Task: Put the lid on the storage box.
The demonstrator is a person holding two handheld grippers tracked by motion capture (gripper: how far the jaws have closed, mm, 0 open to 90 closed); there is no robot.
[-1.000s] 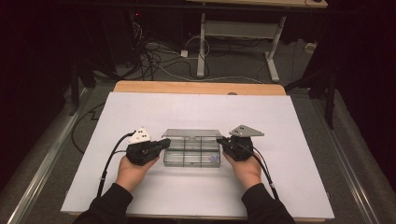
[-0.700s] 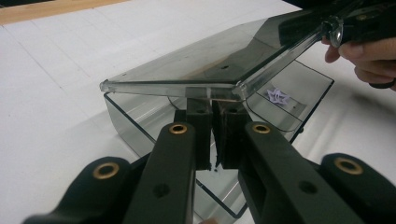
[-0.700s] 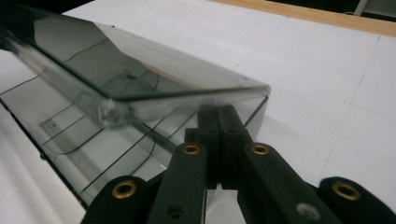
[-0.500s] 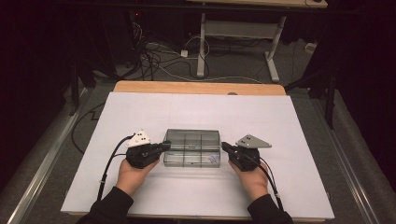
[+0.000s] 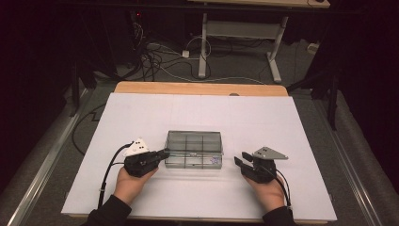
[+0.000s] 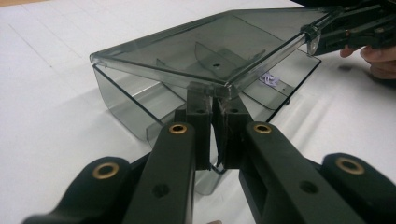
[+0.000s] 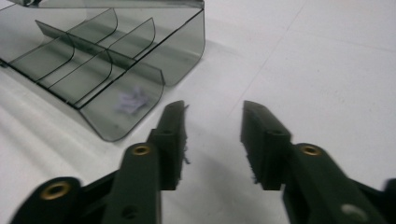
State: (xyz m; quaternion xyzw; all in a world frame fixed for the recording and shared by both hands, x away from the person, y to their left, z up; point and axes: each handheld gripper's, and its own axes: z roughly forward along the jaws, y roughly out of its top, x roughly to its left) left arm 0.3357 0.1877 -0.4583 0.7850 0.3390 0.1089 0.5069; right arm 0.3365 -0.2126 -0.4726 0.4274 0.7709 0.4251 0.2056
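White table, dark room behind. Left gripper clamped on clear compartment box wall. Right gripper just beside box, jaws just opened, nothing between.

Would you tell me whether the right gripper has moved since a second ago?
Yes. The right gripper has drawn away to the right from the clear box, its jaws just opening and empty; the left gripper grips the box's end.

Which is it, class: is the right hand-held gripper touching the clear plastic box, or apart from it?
Apart. In the high view, bare white table separates the right hand-held gripper from the clear plastic box; its jaws have just been opening, nothing between them.
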